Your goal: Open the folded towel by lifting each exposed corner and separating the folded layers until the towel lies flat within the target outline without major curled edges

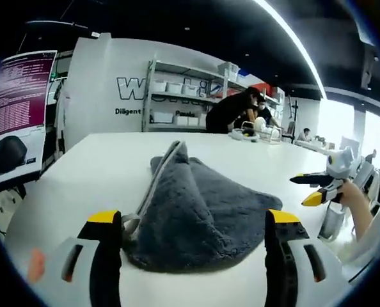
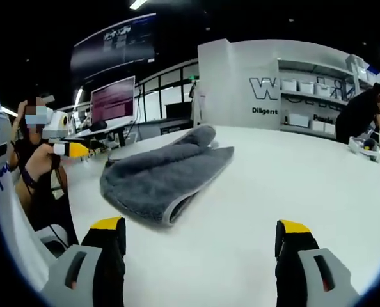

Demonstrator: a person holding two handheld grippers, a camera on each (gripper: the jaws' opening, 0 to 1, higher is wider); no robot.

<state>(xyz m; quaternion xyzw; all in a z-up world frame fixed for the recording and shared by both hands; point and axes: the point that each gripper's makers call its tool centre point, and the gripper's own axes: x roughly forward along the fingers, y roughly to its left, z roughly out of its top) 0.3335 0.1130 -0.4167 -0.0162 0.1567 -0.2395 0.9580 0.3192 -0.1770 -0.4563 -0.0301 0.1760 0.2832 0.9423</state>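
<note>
- The grey towel (image 1: 196, 220) is lying folded and rumpled on the white table (image 1: 87, 179), with one fold standing up in a ridge.
- The left gripper (image 1: 194, 224) is hovering with its jaws spread wide either side of the towel's near edge, gripping nothing.
- The right gripper (image 2: 199, 231) is holding its jaws apart above bare table (image 2: 292, 185), beside the towel (image 2: 164, 173), grasping nothing.

We see a dark grey towel (image 1: 196, 217) with a paler grey edge band, lying at the frame's centre on a plain white bench (image 1: 87, 173). Our left gripper (image 1: 194, 238) and right gripper (image 2: 201, 248) are black and grey with yellow tips.
</note>
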